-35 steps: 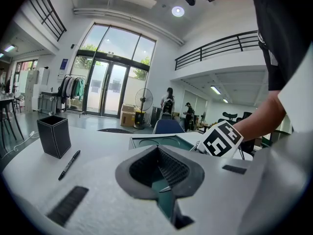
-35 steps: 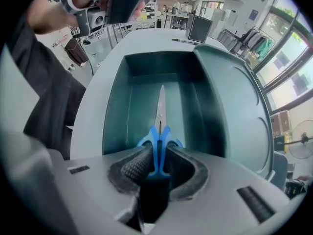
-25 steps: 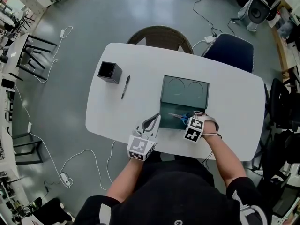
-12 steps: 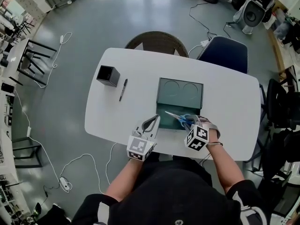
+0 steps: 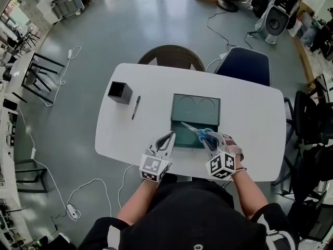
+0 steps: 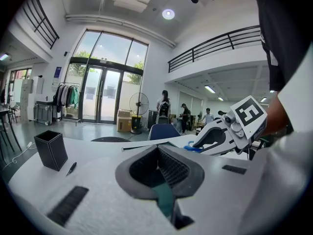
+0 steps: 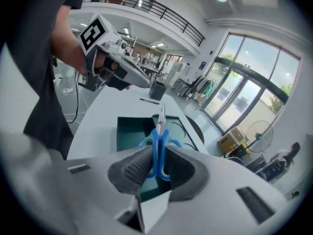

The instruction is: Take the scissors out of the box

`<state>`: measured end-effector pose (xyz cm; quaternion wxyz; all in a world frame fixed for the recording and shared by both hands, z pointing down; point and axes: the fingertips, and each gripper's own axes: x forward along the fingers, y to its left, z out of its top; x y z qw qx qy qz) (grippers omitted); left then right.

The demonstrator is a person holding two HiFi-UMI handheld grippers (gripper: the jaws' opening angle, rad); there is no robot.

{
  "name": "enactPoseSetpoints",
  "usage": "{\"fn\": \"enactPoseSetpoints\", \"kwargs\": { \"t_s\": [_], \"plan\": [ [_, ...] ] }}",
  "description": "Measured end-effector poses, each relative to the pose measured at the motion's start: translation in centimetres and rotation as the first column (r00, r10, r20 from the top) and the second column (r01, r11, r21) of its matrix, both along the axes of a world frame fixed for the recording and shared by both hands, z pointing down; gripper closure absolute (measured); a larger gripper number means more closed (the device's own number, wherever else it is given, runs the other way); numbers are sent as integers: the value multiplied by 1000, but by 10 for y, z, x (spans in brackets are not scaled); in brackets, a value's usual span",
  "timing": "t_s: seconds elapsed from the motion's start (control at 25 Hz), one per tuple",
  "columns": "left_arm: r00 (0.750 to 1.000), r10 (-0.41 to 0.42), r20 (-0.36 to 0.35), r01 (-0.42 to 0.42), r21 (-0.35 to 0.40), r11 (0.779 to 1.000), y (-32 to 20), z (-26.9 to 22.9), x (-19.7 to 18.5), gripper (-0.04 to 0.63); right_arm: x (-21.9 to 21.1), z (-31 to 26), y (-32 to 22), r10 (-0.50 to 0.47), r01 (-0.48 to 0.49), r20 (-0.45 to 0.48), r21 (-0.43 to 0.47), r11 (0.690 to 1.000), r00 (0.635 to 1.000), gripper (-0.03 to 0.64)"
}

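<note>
Blue-handled scissors (image 5: 202, 133) (image 7: 159, 140) hang above the front of the open dark green box (image 5: 195, 111) (image 7: 128, 135), blades pointing away from me and up. My right gripper (image 5: 210, 141) (image 7: 156, 168) is shut on their handles, raised over the box's front right corner. At the front left corner my left gripper (image 5: 169, 138) (image 6: 159, 169) is shut on the box's thin green wall (image 6: 165, 198). In the left gripper view the right gripper (image 6: 215, 137) shows with a bit of blue handle (image 6: 192, 149) at its tip.
A black square pen cup (image 5: 120, 92) (image 6: 51, 150) and a black pen (image 5: 135, 107) (image 6: 71, 168) lie on the white table (image 5: 250, 113) to the box's left. Two chairs (image 5: 173, 54) (image 5: 244, 64) stand at the far edge. Cables trail on the floor (image 5: 78, 186).
My right gripper has lifted the scissors up out of the box and drawn them toward me, tilting its nose upward. The left gripper has stayed on the box's corner.
</note>
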<state>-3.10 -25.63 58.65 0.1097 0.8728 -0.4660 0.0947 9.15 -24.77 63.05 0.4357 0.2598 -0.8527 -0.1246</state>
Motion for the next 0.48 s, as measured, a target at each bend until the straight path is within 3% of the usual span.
{"fn": "enactPoseSetpoints", "kwargs": {
  "t_s": [0.24, 0.48],
  "plan": [
    [1000, -12, 8, 12, 1, 1000, 5, -1, -6, 583, -1, -37, -12, 56, -73, 117, 146, 987, 991, 528],
    [1000, -14, 23, 14, 15, 1000, 3, -9, -4, 583, 4, -62, -22, 143, -190, 232, 194, 963, 962, 527]
  ]
}}
